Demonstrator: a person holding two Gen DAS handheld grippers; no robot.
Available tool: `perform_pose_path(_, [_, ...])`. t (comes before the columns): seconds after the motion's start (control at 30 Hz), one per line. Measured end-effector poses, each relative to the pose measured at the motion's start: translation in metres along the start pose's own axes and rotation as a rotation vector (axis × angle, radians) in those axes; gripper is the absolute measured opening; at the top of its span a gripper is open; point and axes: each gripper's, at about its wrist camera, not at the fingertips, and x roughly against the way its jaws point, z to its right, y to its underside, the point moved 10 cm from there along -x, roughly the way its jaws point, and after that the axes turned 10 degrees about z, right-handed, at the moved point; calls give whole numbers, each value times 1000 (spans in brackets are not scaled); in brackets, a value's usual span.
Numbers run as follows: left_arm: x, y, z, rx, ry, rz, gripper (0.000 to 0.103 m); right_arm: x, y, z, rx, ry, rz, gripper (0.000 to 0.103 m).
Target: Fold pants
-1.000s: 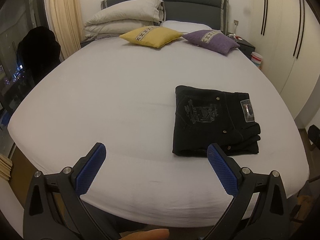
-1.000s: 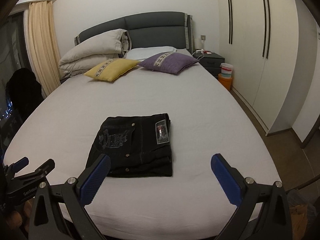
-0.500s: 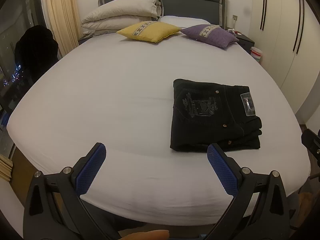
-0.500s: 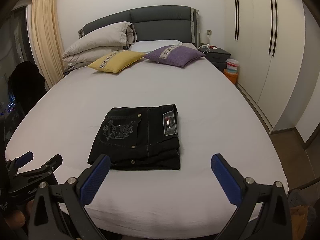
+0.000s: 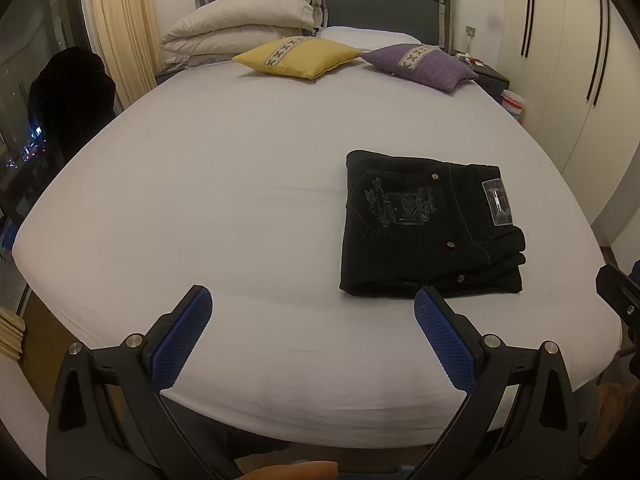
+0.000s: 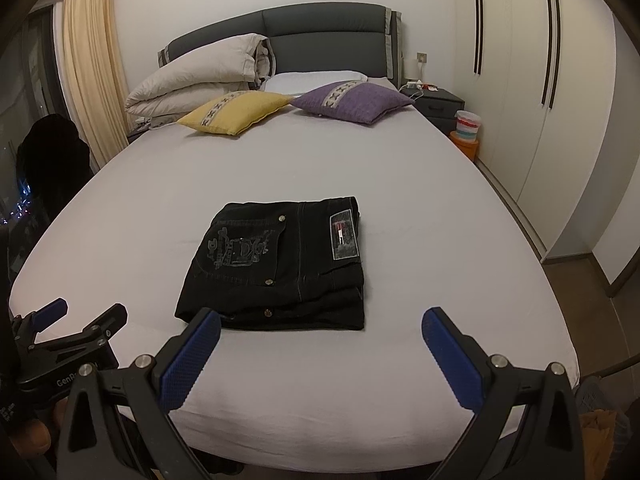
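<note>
The black pants (image 5: 430, 226) lie folded in a compact rectangle on the white bed (image 5: 200, 200), back pocket and label patch facing up. They also show in the right wrist view (image 6: 280, 268) near the bed's front edge. My left gripper (image 5: 310, 328) is open and empty, held over the bed's front edge, to the left of and nearer than the pants. My right gripper (image 6: 320, 344) is open and empty, just in front of the pants. The left gripper also shows at the lower left of the right wrist view (image 6: 76, 324).
A yellow cushion (image 5: 296, 56), a purple cushion (image 5: 420, 65) and a folded duvet (image 5: 244, 26) lie at the headboard. A nightstand (image 6: 436, 106) and a bucket (image 6: 466, 130) stand to the right, by the wardrobe doors (image 6: 540, 80). A dark garment (image 5: 72, 96) hangs on the left.
Both grippers have pulled back and risen a little from the bed, staying open. The folded pants have not moved.
</note>
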Motion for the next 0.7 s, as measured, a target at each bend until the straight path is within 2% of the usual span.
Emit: perform_pose_path(0.7, [0,2,2,-2,5,-2,103,-1,3,-2,1,2,-4,103])
